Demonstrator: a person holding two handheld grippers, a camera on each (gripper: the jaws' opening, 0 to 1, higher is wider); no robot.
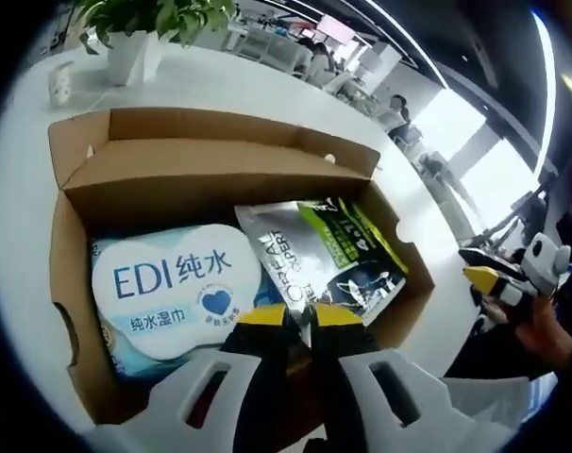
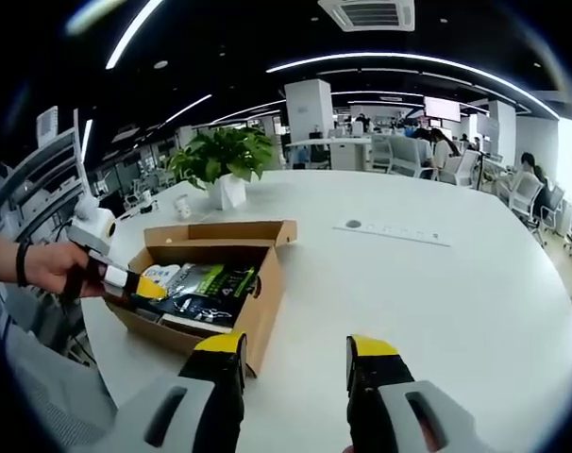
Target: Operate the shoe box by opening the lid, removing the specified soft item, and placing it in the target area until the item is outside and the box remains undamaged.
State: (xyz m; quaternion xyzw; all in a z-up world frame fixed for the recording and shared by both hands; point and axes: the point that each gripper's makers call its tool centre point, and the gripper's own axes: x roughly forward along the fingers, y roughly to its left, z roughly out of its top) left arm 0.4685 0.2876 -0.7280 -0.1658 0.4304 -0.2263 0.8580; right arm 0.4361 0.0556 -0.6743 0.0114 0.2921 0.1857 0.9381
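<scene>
Open-plan office. Ahead of the right gripper: broad white round table, potted plant at its far side. Beyond it, rows of desks with seated people, white chairs, a wall screen. Overhead: dark ceiling, curved strip lights, a ceiling air-conditioning vent. Far right of the left gripper: bright windows.

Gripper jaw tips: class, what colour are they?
Yellow tips on black jaws, clearest in the right gripper view on the right gripper.
</scene>
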